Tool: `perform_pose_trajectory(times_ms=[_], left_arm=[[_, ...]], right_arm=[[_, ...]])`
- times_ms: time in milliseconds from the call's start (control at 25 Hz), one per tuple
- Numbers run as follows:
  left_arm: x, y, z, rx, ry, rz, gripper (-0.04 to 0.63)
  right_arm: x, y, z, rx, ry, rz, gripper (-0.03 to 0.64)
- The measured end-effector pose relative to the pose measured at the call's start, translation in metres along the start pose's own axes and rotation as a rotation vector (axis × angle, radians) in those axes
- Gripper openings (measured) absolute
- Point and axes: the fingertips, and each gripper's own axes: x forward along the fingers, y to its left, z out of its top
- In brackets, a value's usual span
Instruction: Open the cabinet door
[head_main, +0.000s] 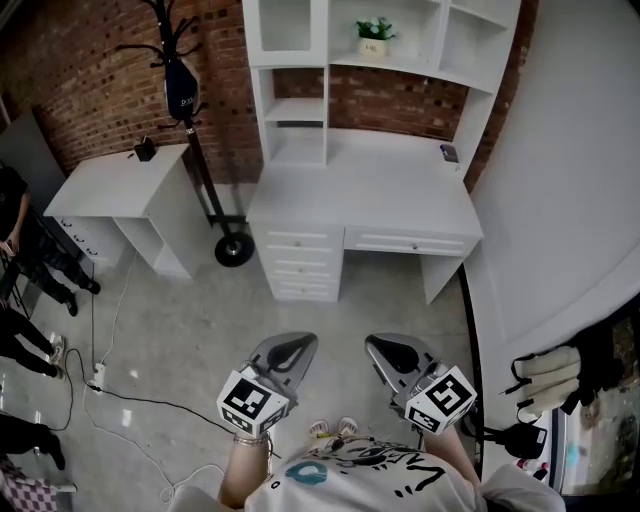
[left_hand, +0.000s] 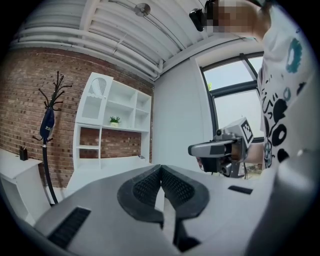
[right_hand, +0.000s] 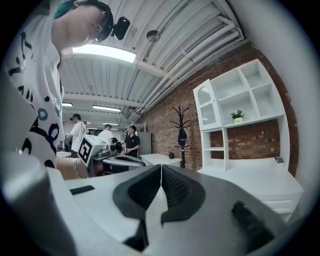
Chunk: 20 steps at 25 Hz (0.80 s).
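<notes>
The white desk (head_main: 360, 195) with a shelf hutch stands against the brick wall ahead. Its cabinet door (head_main: 285, 25), white with an arched pane, closes the hutch's top left compartment. The same door (left_hand: 96, 97) appears far off in the left gripper view, and as the door (right_hand: 207, 107) in the right gripper view. My left gripper (head_main: 297, 343) and right gripper (head_main: 385, 345) hang side by side over the floor, well short of the desk. Both are shut with nothing between the pads. The left gripper (left_hand: 160, 167) sees the right gripper (left_hand: 210, 148) beside it; the right gripper (right_hand: 161, 166) is level too.
A black coat stand (head_main: 180, 90) on a wheeled base stands left of the desk, beside a white side table (head_main: 110, 185). A potted plant (head_main: 373, 35) sits on a hutch shelf. Drawers (head_main: 300, 265) fill the desk's left. Cables (head_main: 110, 385) cross the floor; people (head_main: 20, 250) stand left. A white wall (head_main: 570, 200) runs right.
</notes>
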Motion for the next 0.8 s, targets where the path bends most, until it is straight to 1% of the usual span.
perform_pose_trajectory(times_ms=[280, 440, 600, 800], left_arm=[[-0.011, 0.024, -0.001, -0.002, -0.020, -0.007, 0.014], [-0.019, 0.037, 0.004, -0.031, -0.057, 0.013, 0.015], [-0.029, 0.047, 0.000, -0.040, -0.057, 0.013, 0.015], [-0.034, 0.064, -0.007, -0.058, -0.058, 0.036, 0.014]], right_arm=[[0.021, -0.004, 0.002, 0.012, -0.016, -0.038, 0.028], [0.030, -0.004, 0.000, 0.025, -0.008, -0.062, 0.028], [0.038, 0.004, 0.000, 0.034, -0.001, -0.074, 0.028], [0.048, 0.004, -0.001, 0.054, 0.004, -0.083, 0.028]])
